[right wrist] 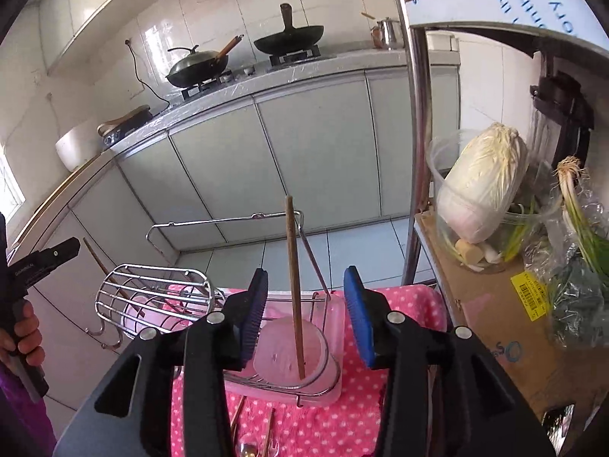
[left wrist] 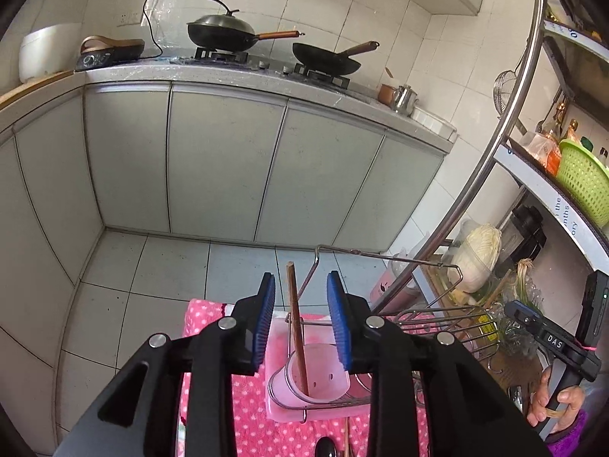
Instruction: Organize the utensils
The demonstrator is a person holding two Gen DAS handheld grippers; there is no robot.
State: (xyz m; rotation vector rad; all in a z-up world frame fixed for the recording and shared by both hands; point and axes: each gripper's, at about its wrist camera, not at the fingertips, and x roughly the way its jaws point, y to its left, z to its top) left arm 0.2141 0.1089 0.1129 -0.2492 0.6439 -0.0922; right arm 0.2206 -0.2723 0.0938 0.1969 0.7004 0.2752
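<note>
A wire utensil rack with pink plastic cups stands on a pink dotted cloth (left wrist: 243, 411). One brown wooden chopstick (left wrist: 296, 316) stands upright in the near pink cup (left wrist: 323, 377). My left gripper (left wrist: 300, 320) is open and empty, its blue pads either side of the chopstick, not touching. In the right wrist view the same chopstick (right wrist: 294, 285) stands in the cup (right wrist: 285, 354), between the open empty pads of my right gripper (right wrist: 306, 314). A second cup sits in the round wire basket (right wrist: 152, 301). More utensils lie on the cloth (right wrist: 251, 445) at the bottom edge.
The rack has a tall wire handle (right wrist: 224, 221). A metal shelf post (right wrist: 418, 152) stands to the right, with a cabbage (right wrist: 479, 190), spring onions (right wrist: 578, 213) and a cardboard box (right wrist: 491, 304). Kitchen cabinets (left wrist: 228, 160) and a stove with two woks (left wrist: 224, 34) lie beyond the tiled floor.
</note>
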